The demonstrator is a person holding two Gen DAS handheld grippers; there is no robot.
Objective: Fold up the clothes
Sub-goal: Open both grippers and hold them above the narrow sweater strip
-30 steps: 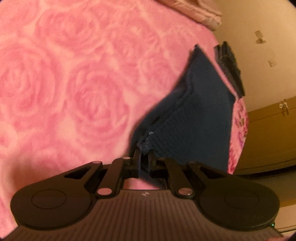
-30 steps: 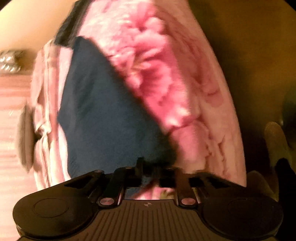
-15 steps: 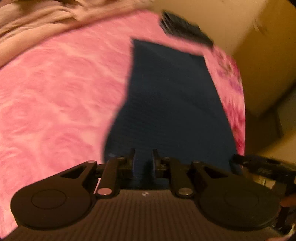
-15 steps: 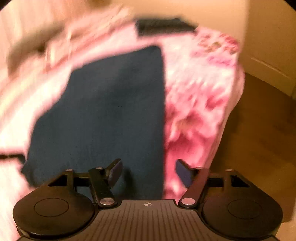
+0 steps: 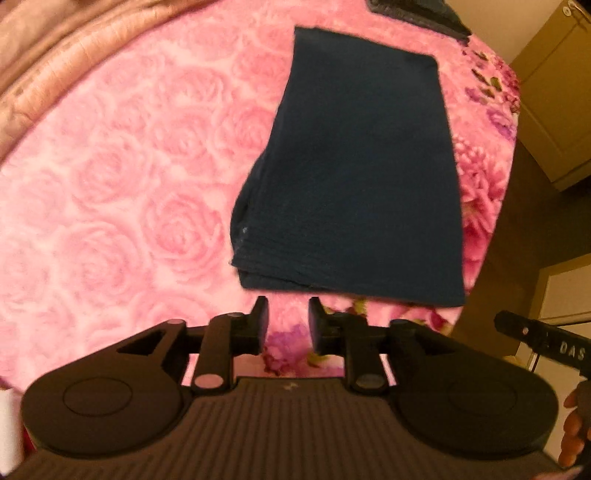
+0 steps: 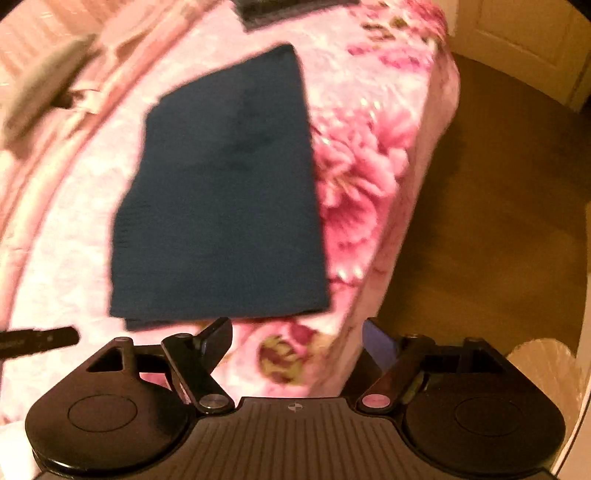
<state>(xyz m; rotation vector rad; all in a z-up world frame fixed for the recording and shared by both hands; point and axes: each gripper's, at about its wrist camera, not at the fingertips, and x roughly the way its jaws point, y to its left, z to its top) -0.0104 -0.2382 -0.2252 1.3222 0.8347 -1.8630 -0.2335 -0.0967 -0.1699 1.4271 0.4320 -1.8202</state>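
Observation:
A folded dark blue garment lies flat on a pink rose-patterned blanket, close to the bed's edge. My left gripper hovers just short of its near hem with the jaws opening and nothing between them. In the right wrist view the same garment lies ahead of my right gripper, whose jaws are opening wide over the blanket, holding nothing. The right gripper's side shows at the right edge of the left wrist view, with a hand below it.
More dark folded clothing lies at the far end of the bed. A tan quilt is bunched at the far left. The bed drops to a brown floor on the right, with cabinets beyond.
Both grippers let go of the blue garment, rose and pulled back from it. The garment now lies flat and folded. The left jaws went from shut to apart; the right jaws spread wider.

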